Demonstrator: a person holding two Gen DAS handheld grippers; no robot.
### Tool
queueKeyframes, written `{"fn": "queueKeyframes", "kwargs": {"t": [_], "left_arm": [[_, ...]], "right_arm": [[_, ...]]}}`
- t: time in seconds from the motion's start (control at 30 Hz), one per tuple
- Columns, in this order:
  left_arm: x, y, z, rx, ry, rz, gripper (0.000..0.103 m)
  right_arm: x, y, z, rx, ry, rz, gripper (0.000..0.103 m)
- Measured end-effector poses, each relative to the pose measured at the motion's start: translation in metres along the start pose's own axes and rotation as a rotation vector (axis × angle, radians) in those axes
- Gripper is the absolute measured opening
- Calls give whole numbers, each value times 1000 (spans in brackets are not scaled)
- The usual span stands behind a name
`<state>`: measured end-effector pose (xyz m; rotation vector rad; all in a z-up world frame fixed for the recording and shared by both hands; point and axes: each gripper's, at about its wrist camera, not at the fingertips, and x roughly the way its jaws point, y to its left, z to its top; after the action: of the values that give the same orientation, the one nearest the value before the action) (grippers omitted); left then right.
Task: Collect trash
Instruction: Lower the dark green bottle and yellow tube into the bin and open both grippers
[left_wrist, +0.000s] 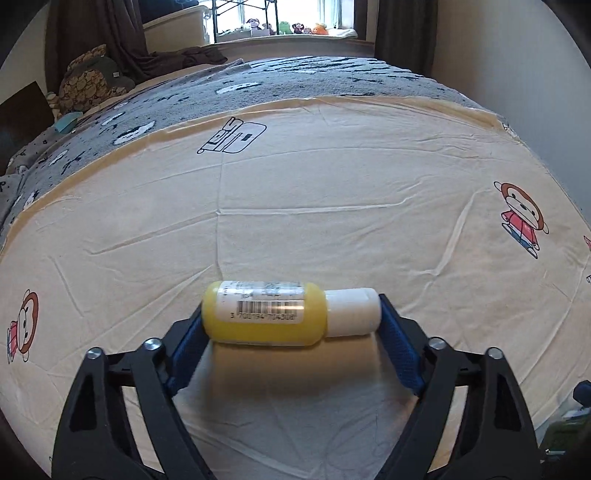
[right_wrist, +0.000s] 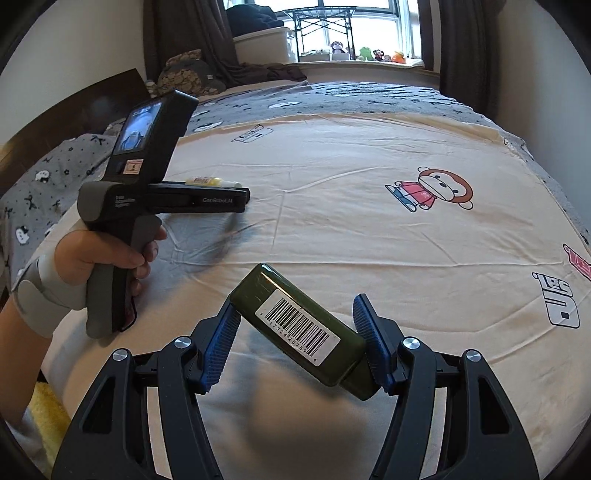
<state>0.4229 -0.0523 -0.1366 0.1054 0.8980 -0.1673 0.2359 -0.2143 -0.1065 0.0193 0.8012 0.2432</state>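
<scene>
My left gripper is shut on a small yellow bottle with a white cap, held lengthwise between the blue pads above the cream bed sheet. My right gripper is shut on a dark green bottle with a barcode label, held slanted between its pads, its lower end pressed on the right pad. In the right wrist view the left gripper shows at the left with the yellow bottle in it, held by a hand.
The cream sheet with monkey prints covers the near part of the bed. A grey patterned blanket lies beyond it. Pillows and a headboard stand at the left. A windowsill with plush toys is at the back.
</scene>
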Motion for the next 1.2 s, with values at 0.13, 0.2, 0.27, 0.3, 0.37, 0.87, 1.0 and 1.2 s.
{"fn": "queueKeyframes", "kwargs": {"t": [0.13,0.2,0.27,0.3,0.37,0.87,1.0,1.2], "left_arm": [[-9,4,-3,-3,0,-11,78],[-25,6,-11,5,-21,-14,78],[-46,7,-22,21,-52,1,78],[-56,8,-28,24,-65,8,78],[-83,12,-46,19,-89,15,78],[-244,19,-211,29,-188,-27,78],[-255,8,-255,45,-149,-71,78],[-239,-21,-311,91,-28,-147,78]], "right_arm": [[-3,3,-2,0,-1,10,64],[-8,7,-4,-6,-7,8,64],[-15,10,-6,-12,-15,3,64],[-19,13,-8,-14,-20,-3,64],[-28,18,-12,-17,-27,-10,64],[-124,65,-93,-92,-99,2,64],[-140,70,-127,-89,-85,15,64],[-141,72,-173,-64,-23,0,64]]}}
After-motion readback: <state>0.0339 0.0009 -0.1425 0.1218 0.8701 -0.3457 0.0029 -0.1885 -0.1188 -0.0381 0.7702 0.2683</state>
